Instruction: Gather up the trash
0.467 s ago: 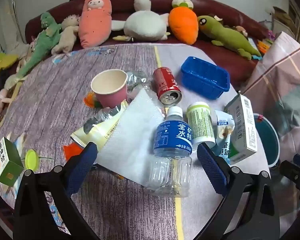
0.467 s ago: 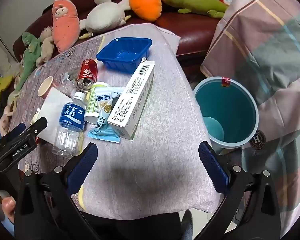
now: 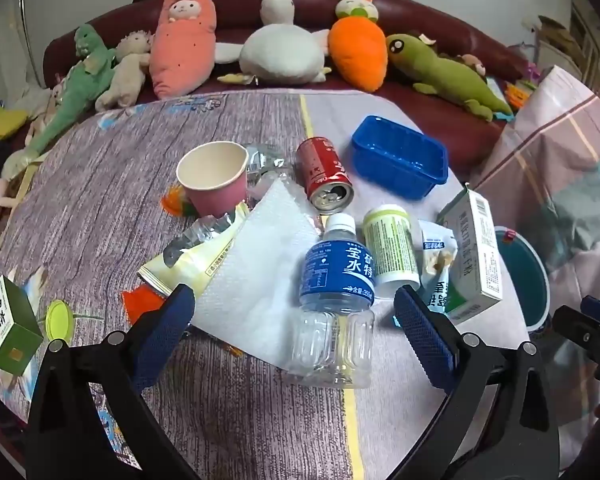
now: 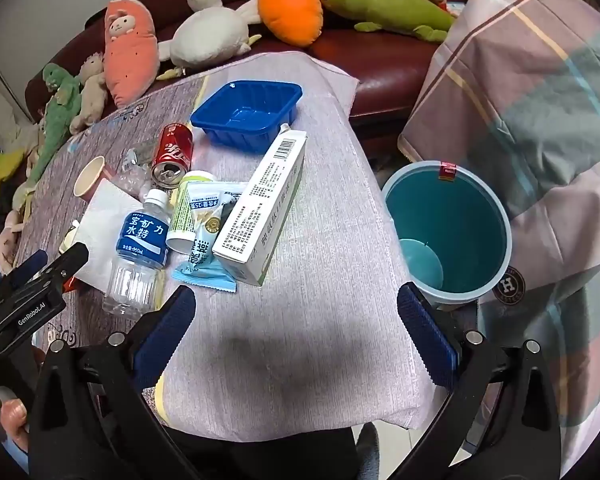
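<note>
Trash lies on the table: a plastic water bottle (image 3: 334, 296) with a blue label, a white tissue (image 3: 256, 276), a red can (image 3: 326, 174), a pink paper cup (image 3: 216, 178), a blue plastic tray (image 3: 400, 156), a white-green bottle (image 3: 390, 248), a snack wrapper (image 3: 438, 256) and a white carton (image 3: 476, 256). My left gripper (image 3: 292, 324) is open and empty, just in front of the water bottle. My right gripper (image 4: 296, 328) is open and empty over the bare cloth, near the carton (image 4: 264, 204). The teal bin (image 4: 448, 232) stands beside the table on the right.
A green box (image 3: 8, 324) and a yellow-green lid (image 3: 58, 318) lie at the table's left edge. Plush toys (image 3: 284, 48) line the dark red sofa behind. A plaid blanket (image 4: 540, 92) hangs right of the bin.
</note>
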Action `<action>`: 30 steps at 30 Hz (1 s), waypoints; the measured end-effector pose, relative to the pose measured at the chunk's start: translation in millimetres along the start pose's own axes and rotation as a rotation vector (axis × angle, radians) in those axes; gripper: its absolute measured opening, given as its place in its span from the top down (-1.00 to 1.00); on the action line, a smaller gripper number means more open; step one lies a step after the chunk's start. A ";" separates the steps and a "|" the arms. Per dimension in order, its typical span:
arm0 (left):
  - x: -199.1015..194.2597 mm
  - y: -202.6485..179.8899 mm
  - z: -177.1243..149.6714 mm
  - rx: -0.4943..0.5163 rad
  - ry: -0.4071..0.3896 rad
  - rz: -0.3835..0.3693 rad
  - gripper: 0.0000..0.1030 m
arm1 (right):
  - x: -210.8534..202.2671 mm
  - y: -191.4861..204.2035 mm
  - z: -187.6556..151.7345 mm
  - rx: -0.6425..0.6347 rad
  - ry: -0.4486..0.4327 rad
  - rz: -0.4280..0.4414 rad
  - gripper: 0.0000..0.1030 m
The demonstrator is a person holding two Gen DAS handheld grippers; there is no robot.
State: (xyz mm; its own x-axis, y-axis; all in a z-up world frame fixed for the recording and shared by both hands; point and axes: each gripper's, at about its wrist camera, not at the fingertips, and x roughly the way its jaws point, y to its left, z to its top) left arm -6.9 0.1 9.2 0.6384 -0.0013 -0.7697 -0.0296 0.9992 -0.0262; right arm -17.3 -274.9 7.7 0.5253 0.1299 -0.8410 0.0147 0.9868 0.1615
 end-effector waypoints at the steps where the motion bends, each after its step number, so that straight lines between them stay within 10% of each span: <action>1: 0.0 0.0 0.1 0.002 0.000 0.000 -0.93 | -0.4 -0.5 0.6 -0.003 -0.002 -0.003 -0.88; 30: 9.4 -0.1 1.5 0.061 0.033 0.018 -0.93 | -1.2 13.0 14.9 -0.054 -0.016 0.014 -0.88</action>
State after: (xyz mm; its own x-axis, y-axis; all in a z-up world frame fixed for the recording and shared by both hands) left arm 0.3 0.1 3.0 0.6127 0.0160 -0.7902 0.0072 0.9996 0.0258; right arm -5.0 -263.7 18.5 0.5389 0.1424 -0.8302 -0.0388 0.9887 0.1445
